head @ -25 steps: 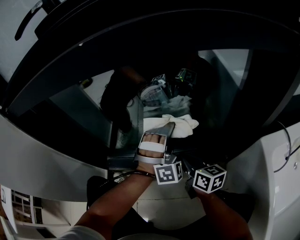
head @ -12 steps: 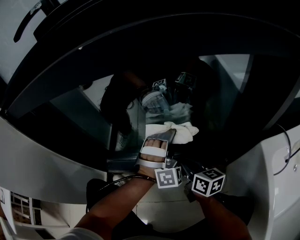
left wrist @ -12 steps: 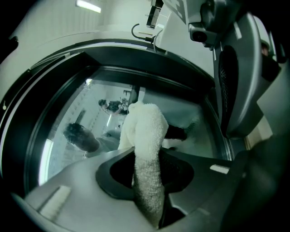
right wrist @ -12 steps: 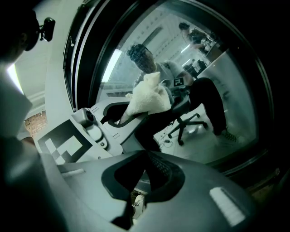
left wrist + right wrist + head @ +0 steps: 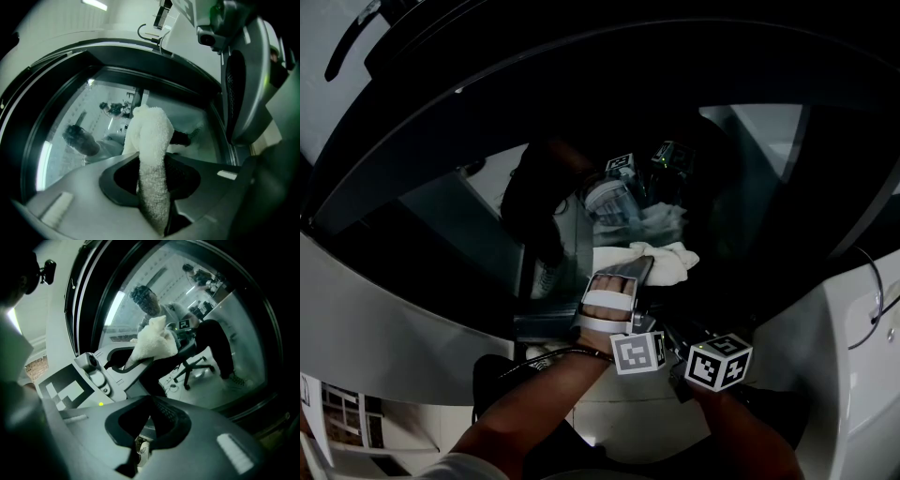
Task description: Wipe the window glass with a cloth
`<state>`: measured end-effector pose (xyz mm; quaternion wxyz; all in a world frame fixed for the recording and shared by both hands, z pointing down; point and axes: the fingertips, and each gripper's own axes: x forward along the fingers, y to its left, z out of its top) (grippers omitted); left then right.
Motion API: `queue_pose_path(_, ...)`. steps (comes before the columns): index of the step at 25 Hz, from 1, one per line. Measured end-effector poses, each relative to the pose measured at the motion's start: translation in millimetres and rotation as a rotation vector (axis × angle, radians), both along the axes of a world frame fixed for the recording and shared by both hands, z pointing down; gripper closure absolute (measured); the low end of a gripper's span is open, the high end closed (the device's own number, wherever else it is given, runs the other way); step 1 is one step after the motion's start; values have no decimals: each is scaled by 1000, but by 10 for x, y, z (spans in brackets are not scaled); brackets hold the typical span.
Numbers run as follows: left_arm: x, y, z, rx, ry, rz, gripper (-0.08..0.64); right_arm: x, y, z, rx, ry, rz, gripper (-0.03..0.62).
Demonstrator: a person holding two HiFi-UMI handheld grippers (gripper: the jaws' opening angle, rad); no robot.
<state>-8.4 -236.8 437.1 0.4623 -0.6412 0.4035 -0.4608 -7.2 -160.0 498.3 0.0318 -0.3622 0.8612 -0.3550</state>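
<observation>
A white fluffy cloth (image 5: 662, 262) lies pressed against the dark curved window glass (image 5: 750, 187). My left gripper (image 5: 637, 266) is shut on it. In the left gripper view the cloth (image 5: 149, 154) rises from between the jaws of that gripper (image 5: 153, 190) and bunches against the glass (image 5: 79, 117). My right gripper's marker cube (image 5: 719, 361) shows just right of the left one; its jaws are lost in the dark there. In the right gripper view the right gripper (image 5: 150, 404) is shut with nothing in it, below and short of the cloth (image 5: 152, 341).
A thick dark frame (image 5: 412, 141) rings the glass, with white panels at the lower left (image 5: 394, 328) and right (image 5: 862, 356). The glass reflects a person and the grippers (image 5: 614, 187). An office chair (image 5: 197, 364) shows in the glass.
The left gripper and the cloth slid slightly lower on the glass, then stayed almost still. The right gripper barely moved.
</observation>
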Motion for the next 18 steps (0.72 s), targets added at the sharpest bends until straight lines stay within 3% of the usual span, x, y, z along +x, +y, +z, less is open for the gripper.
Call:
queue_pose_path(11,53,34,-13,-126,156,-3,443,33,-2,-24,8,-5,6,592)
queue_pose_path(18,50,51,32,-88,112,25,442,18,-1,-3,-6,-29,3,592)
